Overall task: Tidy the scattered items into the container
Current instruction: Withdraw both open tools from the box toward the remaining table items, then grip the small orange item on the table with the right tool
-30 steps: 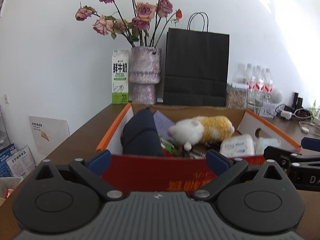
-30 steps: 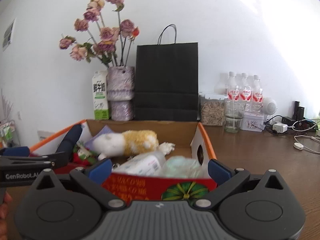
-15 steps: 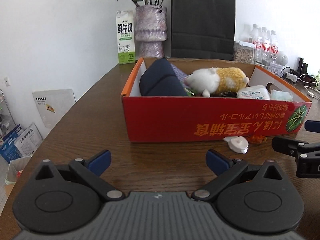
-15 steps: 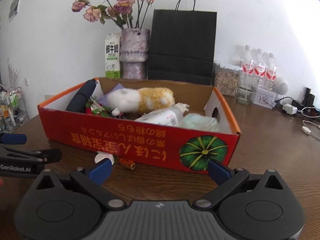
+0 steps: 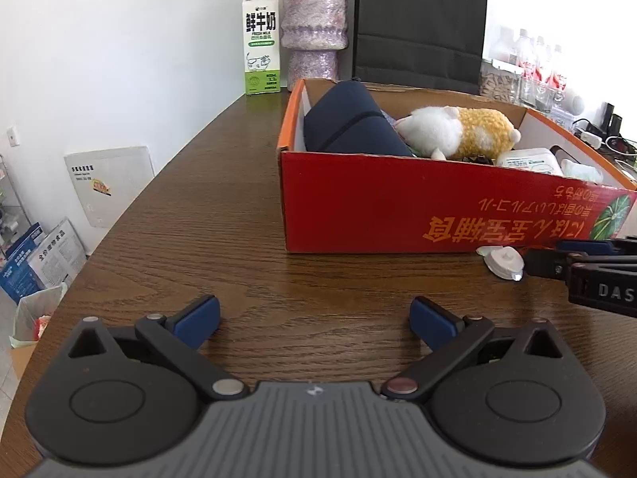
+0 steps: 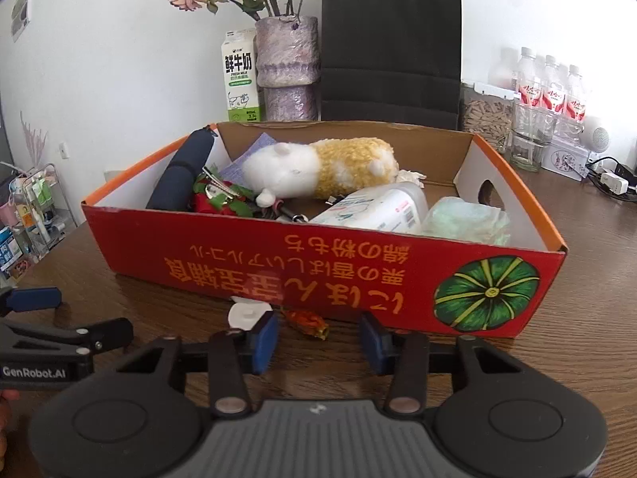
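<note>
Desk is brown wood, and my red cardboard box sits on it with the printed side facing me. It's already pretty full: a white and yellow plush toy, a rolled dark blue bundle along the left wall, a white wipes pack and a pale green packet on the right.

Two bits are still out on the desk, right against the front of the box: a small white round cap and an orange-red wrapped candy just beside it, to its right.

My right tool points down at that spot. Its jaws have just been closing and now stand partway in, with the candy lying just ahead of the gap and the cap just ahead of the left finger. Neither pad is touching anything, so nothing's gripped.

My left tool hangs over bare desk off to the left of the box, jaws wide apart and holding nothing.

Behind the box: a milk carton, a purple vase with dried roses and a black paper bag.
</note>
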Demonstrator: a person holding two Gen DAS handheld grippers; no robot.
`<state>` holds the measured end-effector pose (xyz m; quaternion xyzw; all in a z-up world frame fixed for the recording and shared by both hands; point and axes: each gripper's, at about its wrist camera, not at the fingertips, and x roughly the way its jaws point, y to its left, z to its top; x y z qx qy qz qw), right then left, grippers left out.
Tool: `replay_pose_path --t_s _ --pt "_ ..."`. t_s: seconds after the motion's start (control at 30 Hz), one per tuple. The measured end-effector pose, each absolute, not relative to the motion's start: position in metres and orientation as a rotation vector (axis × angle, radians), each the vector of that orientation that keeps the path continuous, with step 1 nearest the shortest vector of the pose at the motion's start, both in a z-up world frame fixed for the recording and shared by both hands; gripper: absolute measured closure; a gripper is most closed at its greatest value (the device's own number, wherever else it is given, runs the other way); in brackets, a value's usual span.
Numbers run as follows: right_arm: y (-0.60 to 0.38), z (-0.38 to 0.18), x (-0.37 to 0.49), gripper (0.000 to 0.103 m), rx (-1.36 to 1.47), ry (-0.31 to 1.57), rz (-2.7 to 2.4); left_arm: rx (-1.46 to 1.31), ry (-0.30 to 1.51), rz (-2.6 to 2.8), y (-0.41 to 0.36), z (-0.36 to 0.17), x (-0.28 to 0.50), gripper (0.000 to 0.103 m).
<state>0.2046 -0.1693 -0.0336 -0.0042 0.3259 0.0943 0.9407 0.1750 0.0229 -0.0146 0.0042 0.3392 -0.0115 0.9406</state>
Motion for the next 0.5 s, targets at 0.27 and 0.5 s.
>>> replay_pose_path --t_s 0.27,0.5 --pt "-0.166 -0.034 0.202 0.088 -0.012 0.663 0.227 0.008 0.692 -0.024 0.023 -0.015 0.175 0.000" --pt "-0.172 -0.032 0.189 0.088 0.002 0.636 0.237 0.009 0.692 -0.023 0.023 -0.015 0.175 0.000"
